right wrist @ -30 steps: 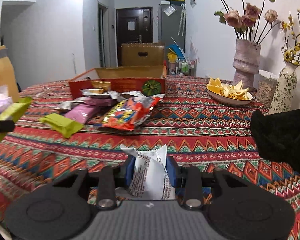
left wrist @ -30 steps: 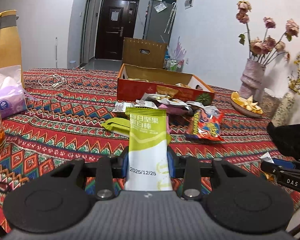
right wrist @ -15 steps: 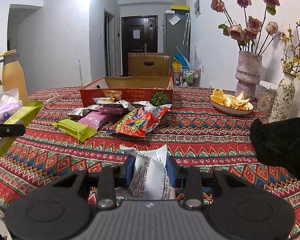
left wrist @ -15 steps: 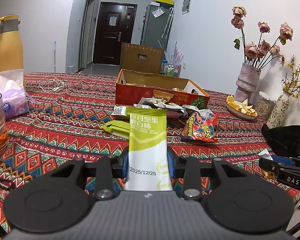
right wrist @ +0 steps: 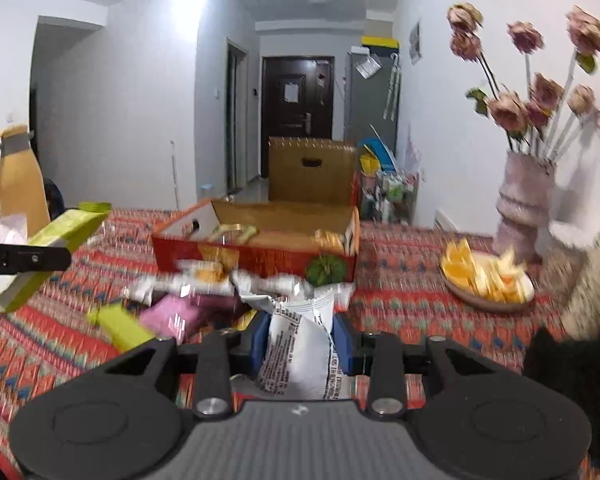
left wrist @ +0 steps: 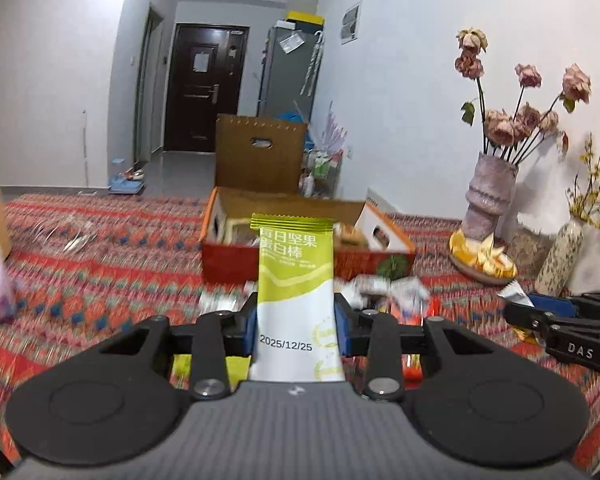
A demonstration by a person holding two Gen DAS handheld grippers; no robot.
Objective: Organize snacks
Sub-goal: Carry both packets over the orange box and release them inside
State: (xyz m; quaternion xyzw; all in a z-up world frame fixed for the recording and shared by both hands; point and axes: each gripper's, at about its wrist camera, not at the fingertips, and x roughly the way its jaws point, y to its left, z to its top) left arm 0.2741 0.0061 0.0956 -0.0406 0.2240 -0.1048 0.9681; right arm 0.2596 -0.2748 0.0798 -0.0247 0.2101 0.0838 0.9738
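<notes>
Left tongs (left wrist: 296, 330) clamp an upright green nut bar (left wrist: 294, 280); right tongs (right wrist: 300, 344) clamp a crumpled white packet (right wrist: 300, 344). Both are held above the patterned table (left wrist: 100, 248), facing the open red box (right wrist: 260, 256) and loose snacks (right wrist: 172, 316) before it.

one red box (right wrist: 256, 258), two vases (left wrist: 486, 196), two grippers (left wrist: 296, 328)

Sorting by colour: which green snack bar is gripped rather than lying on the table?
The upright green-and-white bar dated 2025/12/25, clamped in the left gripper; the other green bar lies flat on the tablecloth.
</notes>
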